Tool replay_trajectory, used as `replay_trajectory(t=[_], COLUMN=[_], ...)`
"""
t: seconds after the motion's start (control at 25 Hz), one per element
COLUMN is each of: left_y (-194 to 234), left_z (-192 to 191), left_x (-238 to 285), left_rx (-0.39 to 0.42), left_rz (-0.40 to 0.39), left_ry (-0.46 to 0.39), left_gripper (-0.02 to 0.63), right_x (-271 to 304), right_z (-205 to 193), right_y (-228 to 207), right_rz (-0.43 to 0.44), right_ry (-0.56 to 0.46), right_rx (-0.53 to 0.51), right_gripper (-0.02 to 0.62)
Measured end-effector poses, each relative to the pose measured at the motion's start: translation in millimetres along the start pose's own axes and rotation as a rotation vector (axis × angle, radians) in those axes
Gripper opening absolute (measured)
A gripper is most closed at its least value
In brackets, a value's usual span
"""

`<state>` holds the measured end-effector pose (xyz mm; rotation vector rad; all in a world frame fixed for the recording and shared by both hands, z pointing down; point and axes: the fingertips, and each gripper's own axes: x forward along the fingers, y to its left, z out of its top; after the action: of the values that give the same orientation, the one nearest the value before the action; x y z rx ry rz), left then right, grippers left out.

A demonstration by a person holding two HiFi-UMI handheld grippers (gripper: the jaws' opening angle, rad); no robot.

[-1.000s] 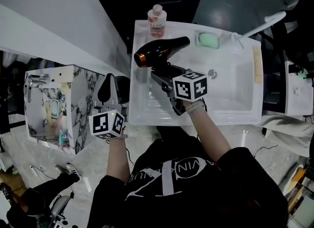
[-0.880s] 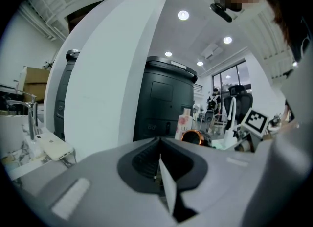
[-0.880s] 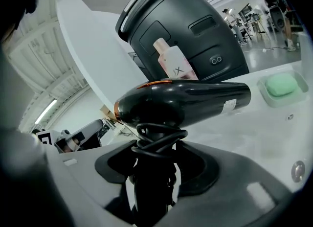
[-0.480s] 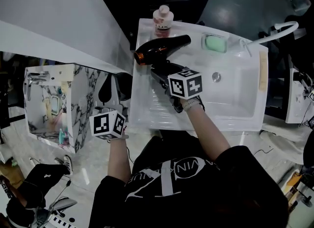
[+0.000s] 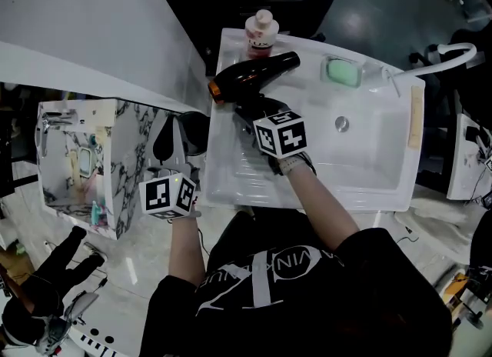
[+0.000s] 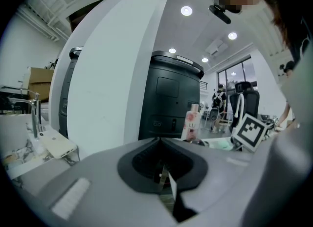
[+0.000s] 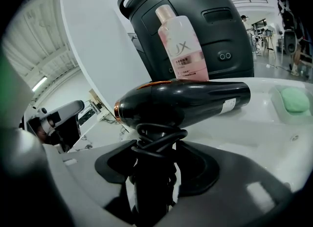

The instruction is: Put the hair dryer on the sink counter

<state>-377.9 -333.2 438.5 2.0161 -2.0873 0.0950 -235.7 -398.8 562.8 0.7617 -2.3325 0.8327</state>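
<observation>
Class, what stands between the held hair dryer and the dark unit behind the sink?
A pink bottle, upright just behind the hair dryer; the right gripper view shows it plainly.

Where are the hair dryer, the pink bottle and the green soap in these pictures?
hair dryer (image 5: 257, 71): head view, middle of the black barrel.
pink bottle (image 7: 183, 50): right gripper view, on its label.
green soap (image 5: 342, 71): head view, centre of the bar.
</observation>
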Motion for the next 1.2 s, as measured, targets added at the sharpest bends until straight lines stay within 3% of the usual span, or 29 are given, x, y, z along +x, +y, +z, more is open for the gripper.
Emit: replay_trajectory(t=[1.2], left_y=[2.2], left_z=[-0.8], left_x=[6.8], left_rx=[0.006], left_rz=[0.005], left_ry=[-0.001], left_gripper=[0.0], right_x=[9.8], right_z=[-2.9], right_y=[-10.3], right_rz=[-0.001], right_ry=[0.014], right_rx=[-0.036], right_gripper=[0.287])
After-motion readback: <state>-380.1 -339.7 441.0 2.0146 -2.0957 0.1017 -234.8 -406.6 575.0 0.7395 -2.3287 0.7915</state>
